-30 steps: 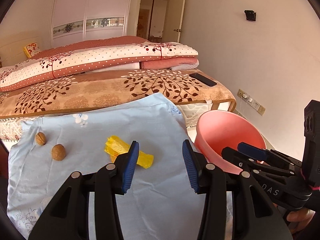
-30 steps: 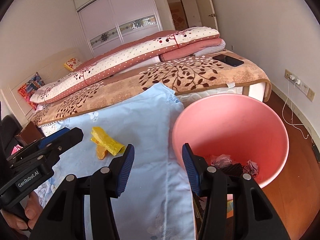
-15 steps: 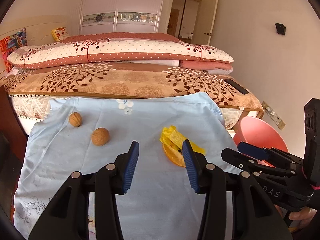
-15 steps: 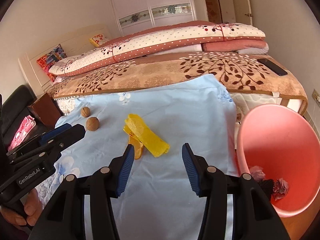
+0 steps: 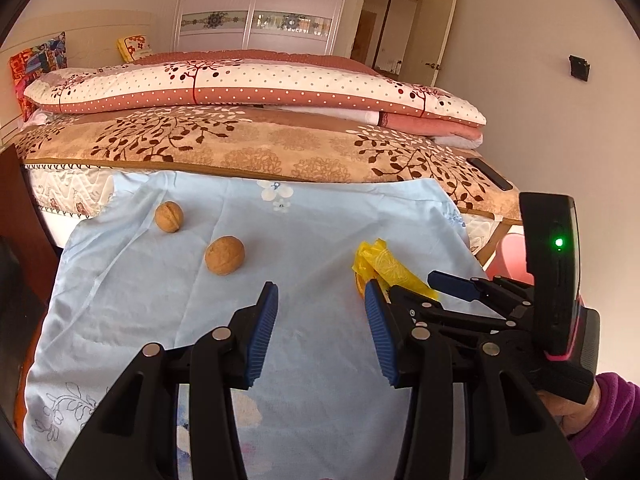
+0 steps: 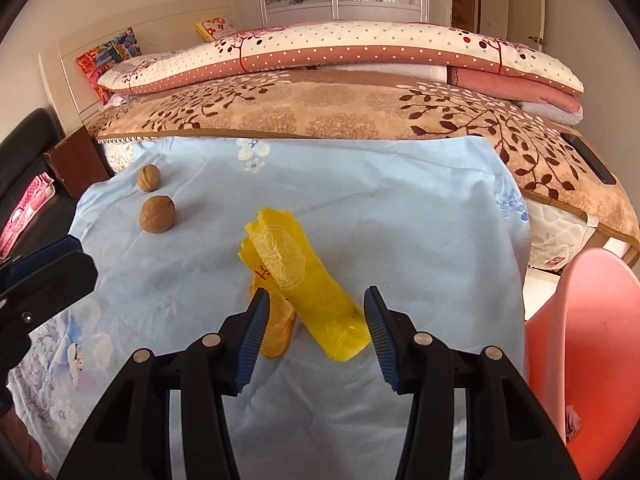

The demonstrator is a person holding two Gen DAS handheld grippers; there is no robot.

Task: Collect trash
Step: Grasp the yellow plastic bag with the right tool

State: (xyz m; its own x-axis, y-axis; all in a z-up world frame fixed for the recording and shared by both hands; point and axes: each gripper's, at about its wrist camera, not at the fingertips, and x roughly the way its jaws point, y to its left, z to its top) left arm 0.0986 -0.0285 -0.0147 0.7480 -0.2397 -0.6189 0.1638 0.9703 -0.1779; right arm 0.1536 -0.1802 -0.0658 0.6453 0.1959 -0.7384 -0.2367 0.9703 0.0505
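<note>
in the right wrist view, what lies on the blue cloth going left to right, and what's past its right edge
far walnut → near walnut → yellow wrapper → pink bin, which stands past the blue cloth

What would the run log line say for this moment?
right tool: open, over yellow wrapper | left tool: open, empty | walnuts: on cloth | pink bin: right

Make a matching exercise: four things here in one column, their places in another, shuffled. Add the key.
1. wrapper
2. bin
3. phone
4. walnuts

A. on the brown bedspread, far right
B. on the blue cloth, far left
C. off the cloth's right edge
D. ahead of the right gripper, between its open fingers

Pairs: 1-D, 2-C, 3-A, 4-B
</note>
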